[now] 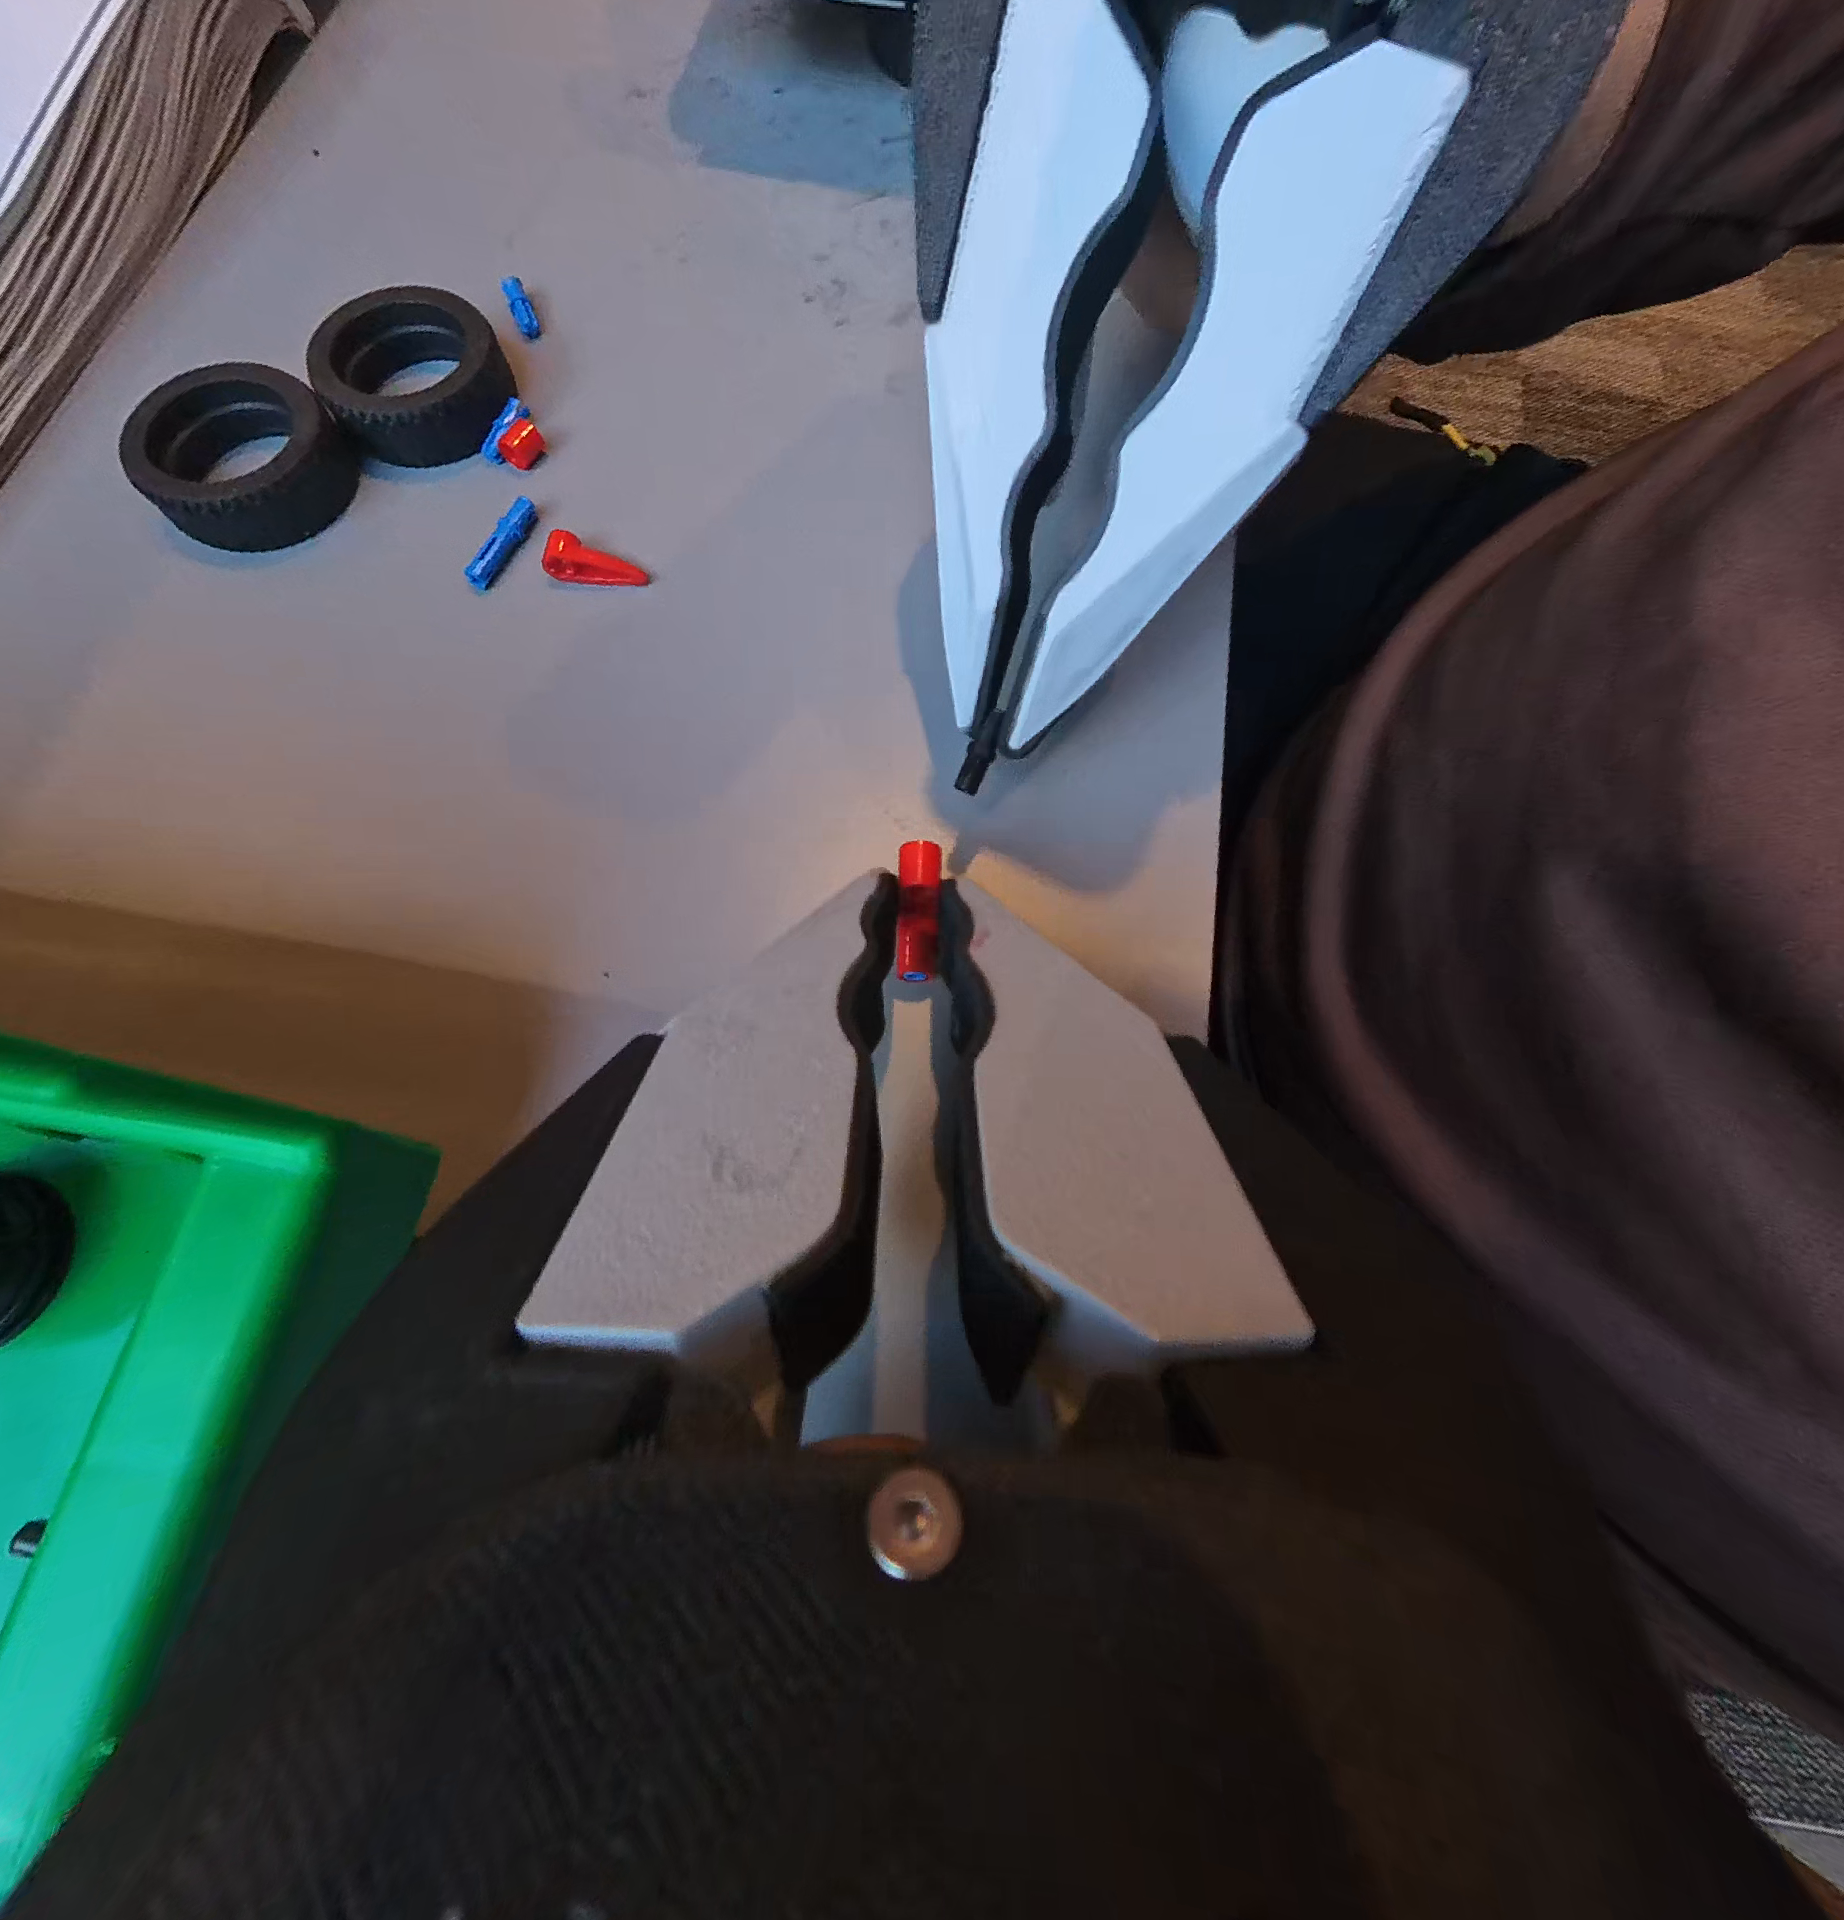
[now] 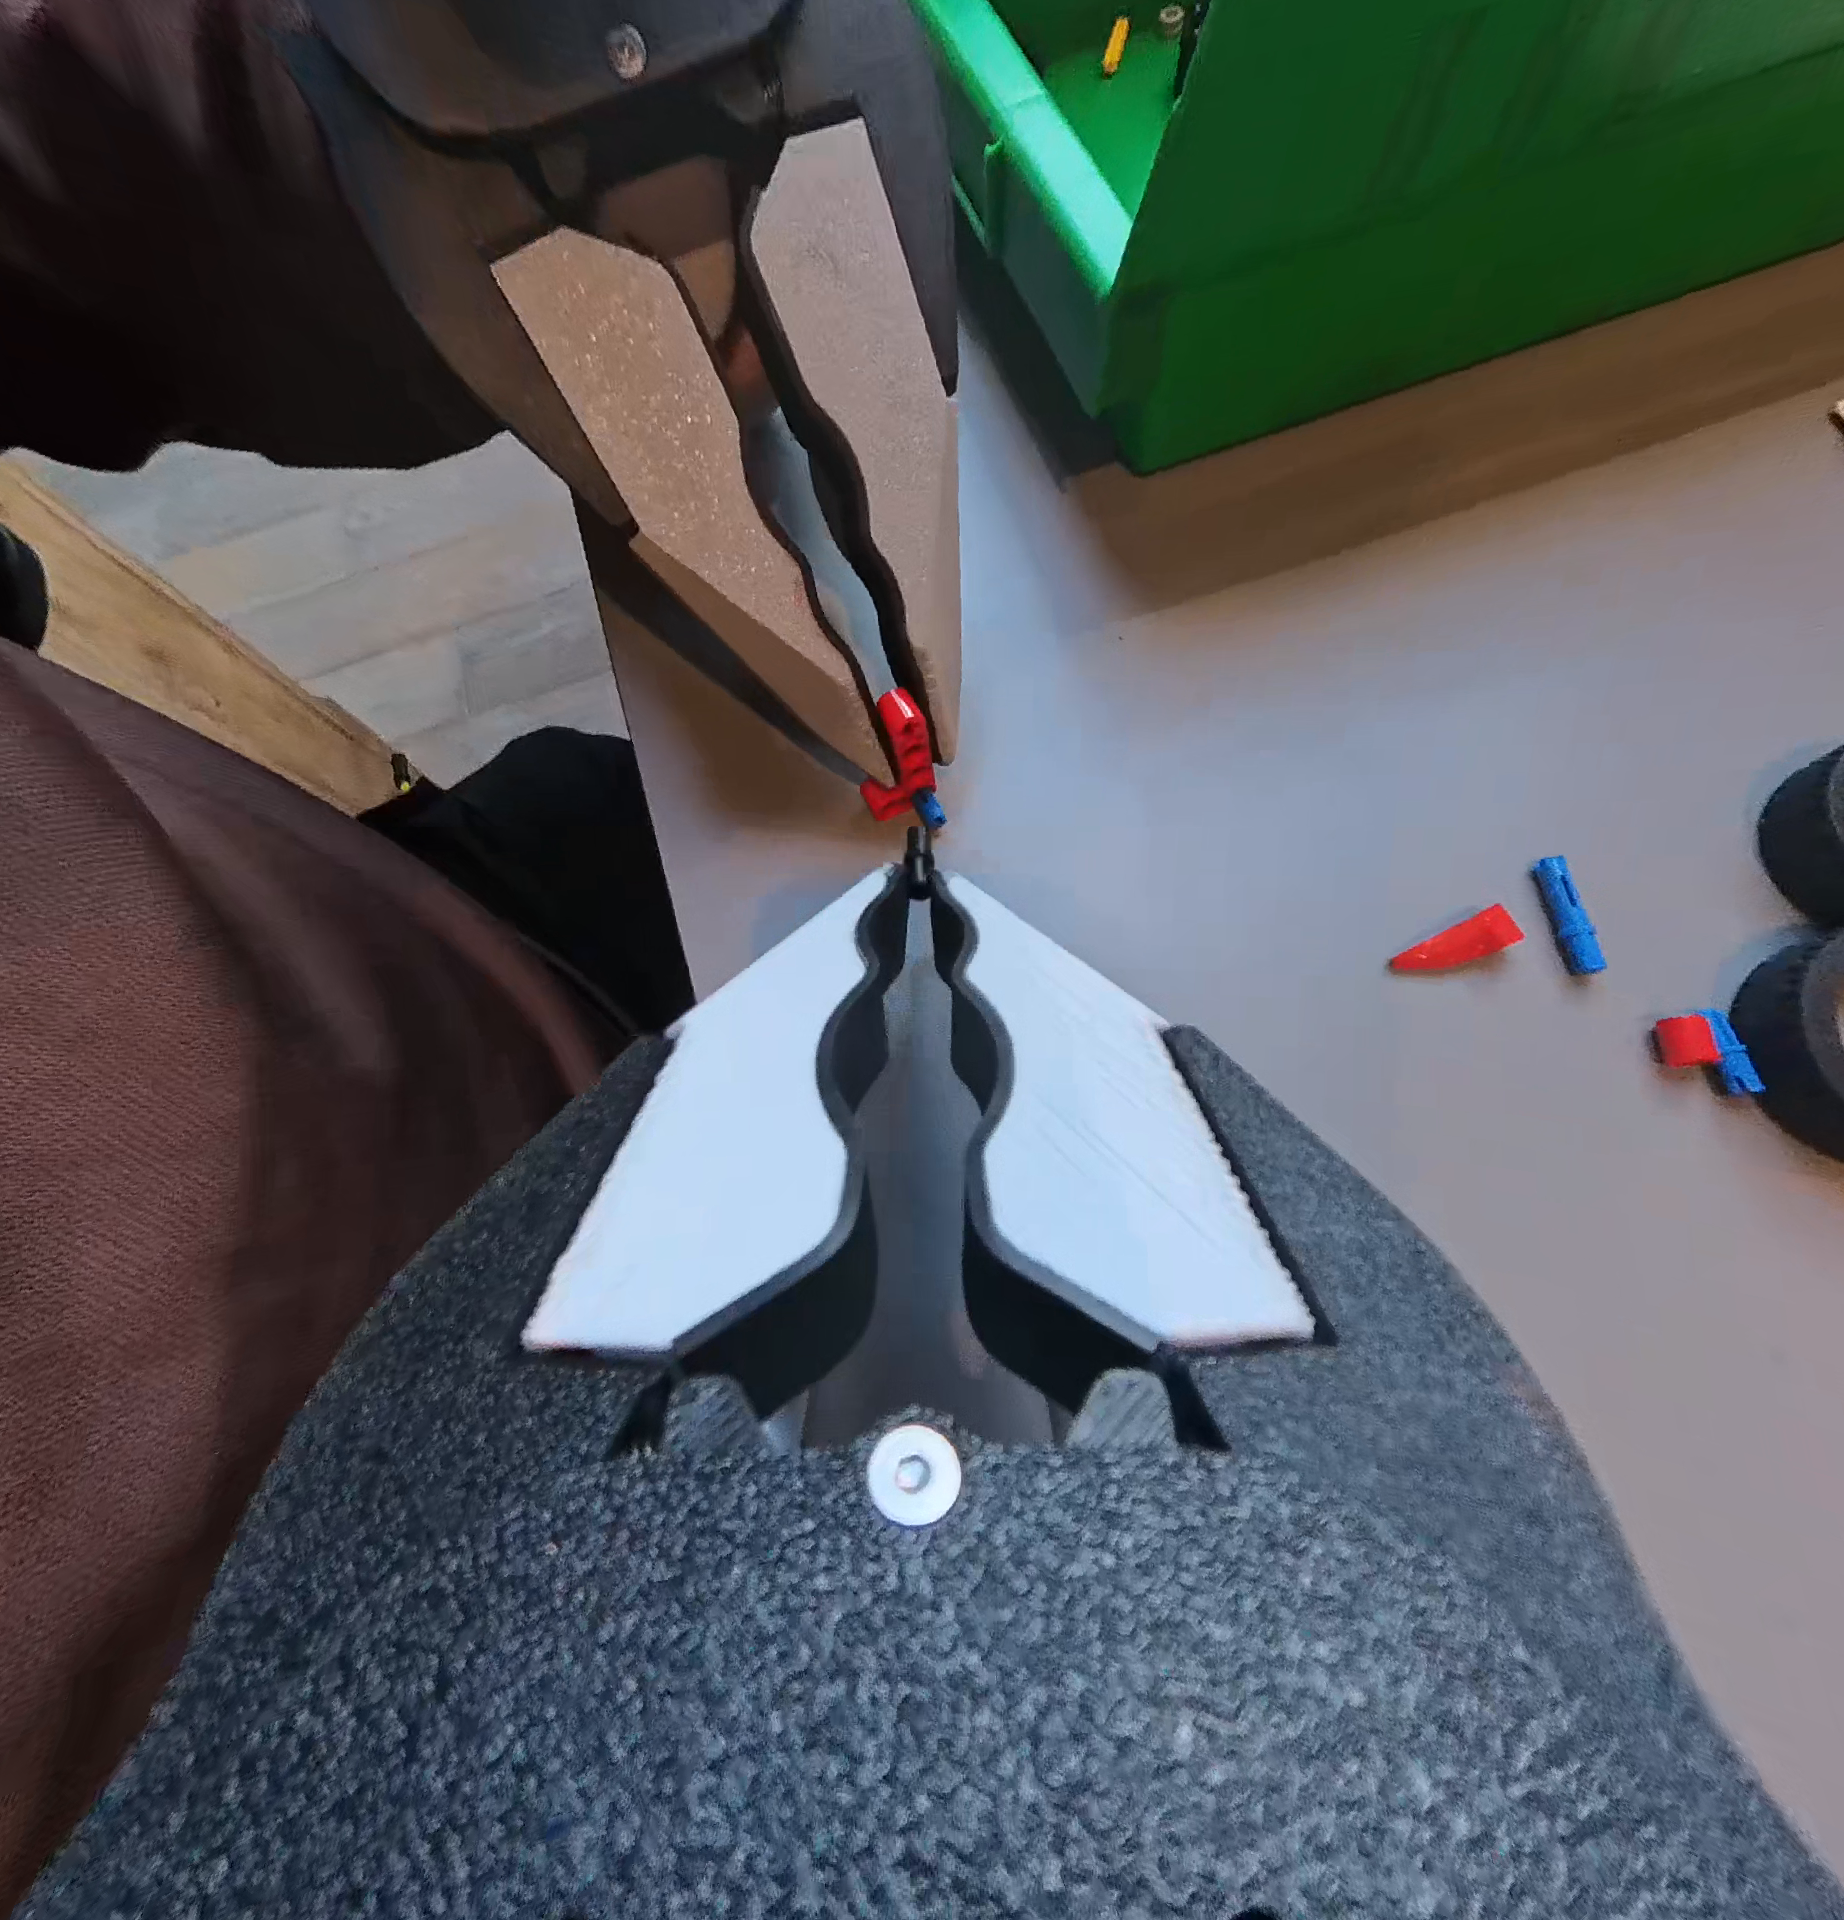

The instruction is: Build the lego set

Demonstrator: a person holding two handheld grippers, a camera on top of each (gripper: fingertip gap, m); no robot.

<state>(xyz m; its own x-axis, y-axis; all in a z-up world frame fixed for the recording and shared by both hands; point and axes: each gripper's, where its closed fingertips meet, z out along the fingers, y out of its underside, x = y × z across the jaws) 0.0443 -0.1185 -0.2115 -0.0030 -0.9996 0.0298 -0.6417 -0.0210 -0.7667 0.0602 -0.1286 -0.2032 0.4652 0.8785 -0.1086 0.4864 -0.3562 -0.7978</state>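
Now left jaws clamp red connector (image 1: 917, 914); right jaws pinch black pin (image 2: 914, 854), tips nearly meeting.

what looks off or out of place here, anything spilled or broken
Nothing stands out. The left gripper pinches a red connector, the right gripper a black pin, tips nearly meeting. Tyres and loose pieces lie intact on the table.

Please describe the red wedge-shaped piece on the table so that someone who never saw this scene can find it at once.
Start at the two black tyres lying side by side on the grey table. Just beside them lies a small cluster of loose red and blue pieces. The red wedge-shaped piece lies at the cluster's edge farthest from the tyres, next to a blue pin; it alone tapers to a sharp point.
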